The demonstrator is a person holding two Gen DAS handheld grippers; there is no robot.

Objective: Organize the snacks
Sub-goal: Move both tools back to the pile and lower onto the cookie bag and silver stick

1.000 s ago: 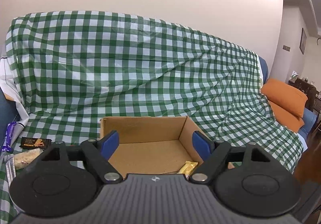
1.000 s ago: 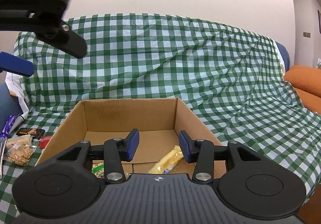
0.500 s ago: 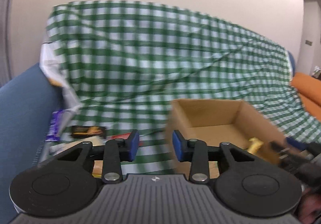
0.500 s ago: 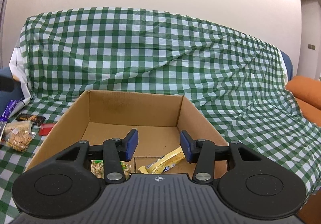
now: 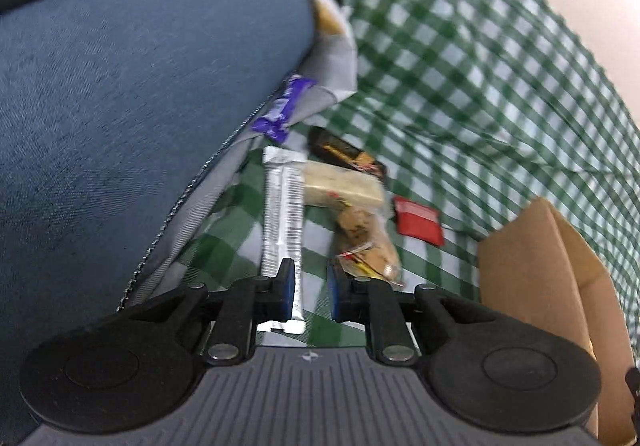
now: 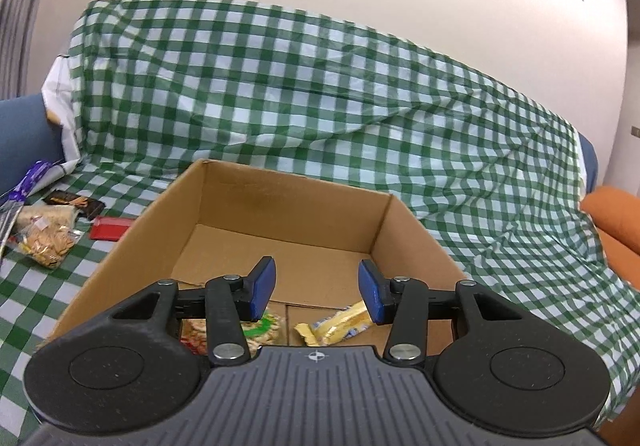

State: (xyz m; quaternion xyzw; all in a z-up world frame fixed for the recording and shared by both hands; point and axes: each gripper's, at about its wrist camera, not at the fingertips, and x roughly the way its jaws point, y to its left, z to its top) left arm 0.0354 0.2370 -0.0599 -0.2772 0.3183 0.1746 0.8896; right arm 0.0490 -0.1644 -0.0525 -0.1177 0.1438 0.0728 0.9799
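Green-and-white checked cloth (image 6: 320, 94) drapes the sofa seat and back, and on it sits the cardboard box (image 6: 280, 222) where the snacks are meant to end up. Two are already inside at its near end: a green biscuit pack (image 6: 264, 330) and a yellow wrapped bar (image 6: 340, 324). My right gripper (image 6: 316, 286) hovers over the box with its jaws spread wide and nothing between them, which reads to me as a hand that has nothing left to carry.

My left gripper (image 5: 311, 290) points down at the loose pile left of the box, beside the blue armrest (image 5: 120, 86). Its jaws are narrowed but not closed, and they grip nothing. The silver stick pack (image 5: 282, 214) lies lengthwise, its near end by my left fingertip, so I judge it the next pick. Just right of it lie a clear bag of crackers (image 5: 368, 246), a pale bar (image 5: 340, 186), a red packet (image 5: 418, 220), a dark bar (image 5: 348, 154) and, far off against the armrest, a purple wrapper (image 5: 282, 110). They are crowded, so I would close on the stick pack alone.
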